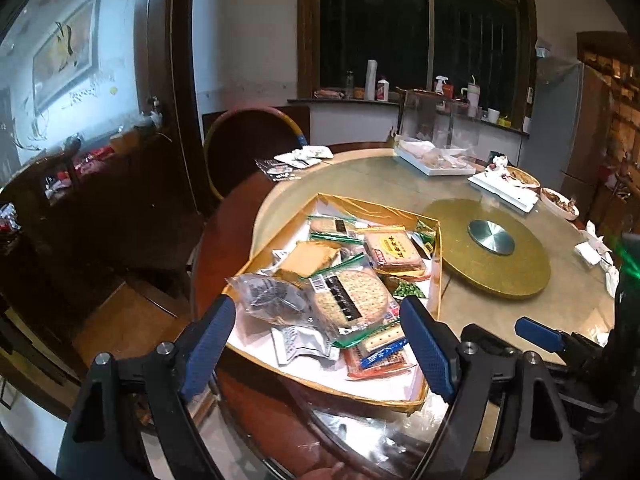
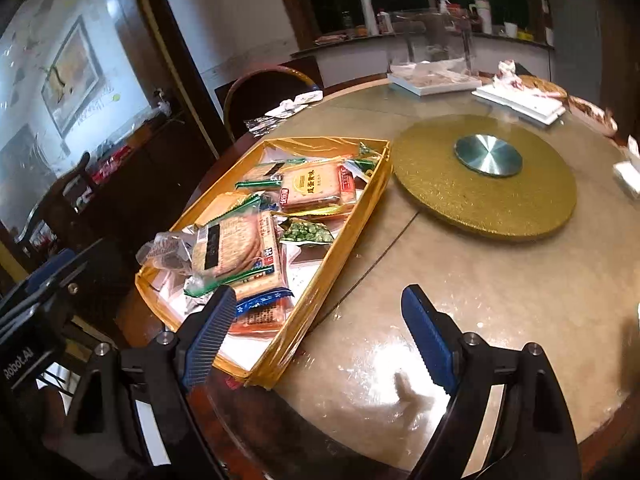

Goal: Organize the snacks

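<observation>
A gold-rimmed box (image 1: 439, 264) (image 2: 352, 216) on the round table holds several snack packs: a round cracker pack (image 1: 352, 296) (image 2: 234, 246), a square biscuit pack (image 1: 394, 250) (image 2: 316, 188), a green pea bag (image 2: 306, 234) and a red pack with a blue wrapper (image 1: 380, 358) (image 2: 260, 312). My left gripper (image 1: 318, 350) is open and empty, held above the box's near end. My right gripper (image 2: 316, 336) is open and empty, over the box's near right corner and the table. The right gripper also shows in the left wrist view (image 1: 538, 334).
A gold turntable (image 1: 496, 256) (image 2: 486, 176) with a metal hub sits mid-table. White trays and plates of food (image 1: 436, 160) (image 2: 516, 98) stand at the far side. A chair (image 1: 250, 140) is behind the table. A dark sideboard (image 1: 80, 184) stands left.
</observation>
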`<state>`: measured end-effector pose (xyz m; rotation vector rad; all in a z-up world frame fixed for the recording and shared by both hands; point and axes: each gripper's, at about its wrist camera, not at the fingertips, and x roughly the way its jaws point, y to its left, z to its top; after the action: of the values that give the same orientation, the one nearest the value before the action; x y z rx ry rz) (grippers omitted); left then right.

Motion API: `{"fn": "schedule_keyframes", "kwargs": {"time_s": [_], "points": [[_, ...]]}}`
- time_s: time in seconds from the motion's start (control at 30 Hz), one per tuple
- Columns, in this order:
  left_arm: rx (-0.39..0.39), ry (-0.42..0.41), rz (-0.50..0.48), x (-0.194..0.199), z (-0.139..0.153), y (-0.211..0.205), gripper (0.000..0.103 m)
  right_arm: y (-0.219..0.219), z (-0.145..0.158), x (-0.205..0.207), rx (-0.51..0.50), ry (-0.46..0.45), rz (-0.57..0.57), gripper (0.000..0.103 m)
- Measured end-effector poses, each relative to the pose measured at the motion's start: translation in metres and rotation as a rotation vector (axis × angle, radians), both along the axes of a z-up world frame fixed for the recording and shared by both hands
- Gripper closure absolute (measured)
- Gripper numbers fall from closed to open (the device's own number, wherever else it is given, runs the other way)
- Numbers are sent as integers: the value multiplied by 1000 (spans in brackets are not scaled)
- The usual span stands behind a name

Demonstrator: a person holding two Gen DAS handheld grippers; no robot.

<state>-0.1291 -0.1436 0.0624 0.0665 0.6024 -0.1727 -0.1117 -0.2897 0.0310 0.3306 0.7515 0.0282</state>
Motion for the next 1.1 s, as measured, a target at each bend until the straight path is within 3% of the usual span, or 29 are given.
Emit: {"fn": "schedule_keyframes", "kwargs": {"time_s": [0.2, 0.37, 0.57, 0.7, 1.1], "points": [[52, 1, 17, -3, -6, -1, 18, 4, 2, -2, 21, -5, 4, 18], [24, -7, 47, -2, -8, 9, 18, 10, 5, -4, 15, -24, 22, 18], [58, 8, 75, 2, -18, 10, 18, 14, 4, -3, 13, -23, 22, 18], [44, 39, 62, 4, -22, 13, 18, 17, 1, -1, 13, -8, 30, 18], [109, 64, 65, 10, -29, 9, 18, 20, -4, 3, 1, 5, 33, 18]]}}
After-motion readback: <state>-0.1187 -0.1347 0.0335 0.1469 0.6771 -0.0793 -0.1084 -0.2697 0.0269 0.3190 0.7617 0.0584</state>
